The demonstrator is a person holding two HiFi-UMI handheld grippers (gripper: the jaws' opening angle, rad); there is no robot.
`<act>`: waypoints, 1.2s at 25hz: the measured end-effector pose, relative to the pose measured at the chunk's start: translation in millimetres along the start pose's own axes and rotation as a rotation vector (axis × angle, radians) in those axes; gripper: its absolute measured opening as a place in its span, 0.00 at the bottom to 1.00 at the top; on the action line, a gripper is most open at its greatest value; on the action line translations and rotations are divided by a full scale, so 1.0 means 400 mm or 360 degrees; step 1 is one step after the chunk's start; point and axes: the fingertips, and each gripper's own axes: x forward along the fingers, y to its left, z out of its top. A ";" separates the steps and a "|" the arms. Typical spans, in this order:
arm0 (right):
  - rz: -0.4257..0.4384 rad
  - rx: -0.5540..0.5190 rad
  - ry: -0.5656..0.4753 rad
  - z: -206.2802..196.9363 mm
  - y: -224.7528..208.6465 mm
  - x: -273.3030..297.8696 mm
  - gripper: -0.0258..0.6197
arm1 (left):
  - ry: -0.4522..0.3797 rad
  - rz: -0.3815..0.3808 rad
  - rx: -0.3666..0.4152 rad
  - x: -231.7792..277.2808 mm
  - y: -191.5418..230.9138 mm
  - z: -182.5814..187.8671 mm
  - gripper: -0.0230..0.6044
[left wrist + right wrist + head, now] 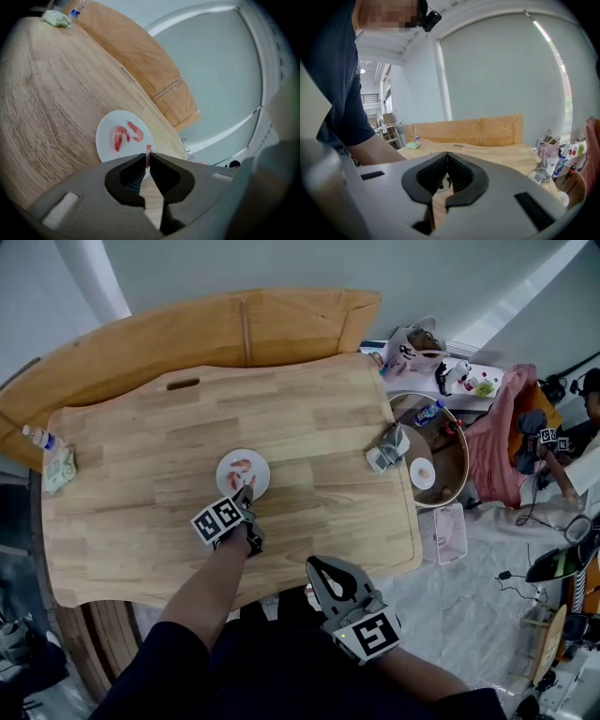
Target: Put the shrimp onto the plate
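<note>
— What sort of room am I steering in?
— Looks to me like a makeshift lab: a bare wooden table (309, 512), flattened cardboard (187, 343) behind the table, and cables (518, 573) strewn over the floor to the table's right.

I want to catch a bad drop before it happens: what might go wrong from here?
1. The left gripper pinches the small pink shrimp by its tips only, near the rim of the round white plate. Released here, it may land on the light wooden table.
2. Two shrimp already lie on the plate; moving the jaws further in could nudge them.
</note>
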 end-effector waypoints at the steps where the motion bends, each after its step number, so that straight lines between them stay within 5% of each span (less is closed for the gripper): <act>1: 0.0000 0.0002 0.0002 -0.001 -0.001 0.000 0.06 | 0.0001 0.0005 -0.0014 0.005 0.004 0.001 0.09; 21: -0.0004 -0.0004 0.0019 -0.010 -0.020 0.011 0.06 | 0.0032 0.0100 -0.0116 0.046 0.042 0.015 0.09; 30: -0.0013 -0.0014 0.0014 -0.012 -0.028 0.006 0.06 | 0.0065 0.0167 -0.0004 0.045 0.042 0.019 0.23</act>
